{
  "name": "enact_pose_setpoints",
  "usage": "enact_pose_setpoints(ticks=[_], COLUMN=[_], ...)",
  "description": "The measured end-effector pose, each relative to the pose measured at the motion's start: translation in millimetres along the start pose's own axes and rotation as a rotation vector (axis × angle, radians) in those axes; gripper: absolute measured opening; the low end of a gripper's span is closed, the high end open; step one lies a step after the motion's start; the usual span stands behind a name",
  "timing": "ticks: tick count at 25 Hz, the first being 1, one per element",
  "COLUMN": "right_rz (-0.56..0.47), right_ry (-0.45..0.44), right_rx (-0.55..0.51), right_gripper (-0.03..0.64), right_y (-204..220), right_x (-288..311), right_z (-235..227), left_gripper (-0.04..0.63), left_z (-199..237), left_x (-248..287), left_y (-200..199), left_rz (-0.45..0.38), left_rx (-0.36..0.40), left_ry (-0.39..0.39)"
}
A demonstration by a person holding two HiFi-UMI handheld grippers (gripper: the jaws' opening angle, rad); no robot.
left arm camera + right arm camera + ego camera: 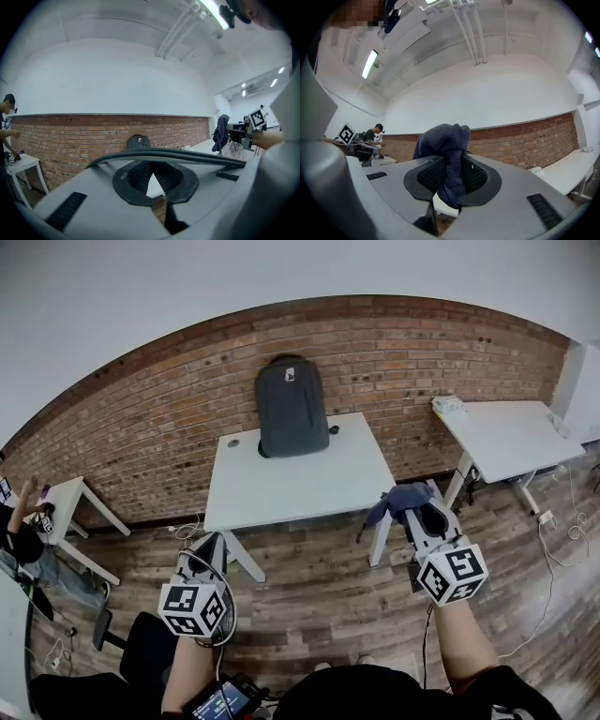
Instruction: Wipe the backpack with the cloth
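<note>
1. The backpack (292,406) stands upright at the back of the white desk (281,493), leaning against the brick wall (141,427). Its front panel faces the person, so it should be easy to wipe.
2. The right gripper (451,177) has its fingers clamped on the dark blue cloth (446,150). A fat wad sticks out past the tips (that's the bit that'd do the wiping, I'd guess) and a tail hangs below.
3. The left gripper (152,177) has its fingers closed together, tips touching, nothing in them. It's held low near the desk's front left corner, probably spare for steadying the bag.
4. Both grippers are well apart from the backpack, so wiping hasn't started. The next move looks like a reach across the desk.
</note>
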State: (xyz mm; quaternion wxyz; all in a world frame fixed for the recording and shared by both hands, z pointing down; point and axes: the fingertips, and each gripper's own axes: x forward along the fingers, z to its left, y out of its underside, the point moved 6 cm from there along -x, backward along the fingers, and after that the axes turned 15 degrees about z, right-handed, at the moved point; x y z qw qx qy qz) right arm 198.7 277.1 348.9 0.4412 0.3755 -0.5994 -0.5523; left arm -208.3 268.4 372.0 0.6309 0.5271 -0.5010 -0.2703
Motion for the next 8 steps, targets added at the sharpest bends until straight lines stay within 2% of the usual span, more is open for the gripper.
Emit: enact_pose_setpoints(ticks=[3, 8], right_rz=[0.005, 0.012], right_ry=[-0.009, -0.016], right_rx=[-0.011, -0.045], right_gripper=[0.084, 0.084], right_y=[0.0, -0.7], right_x=[5.7, 13.4], right_z=[0.0, 0.3], left_gripper=[-0.003, -0.003], left_z=[0.7, 5.1], left_x=[1.2, 7.7], left_y=[-3.4, -6.3], left_rz=[-0.009, -0.014], left_rx=[0.024, 0.011], left_ry=[-0.022, -0.024])
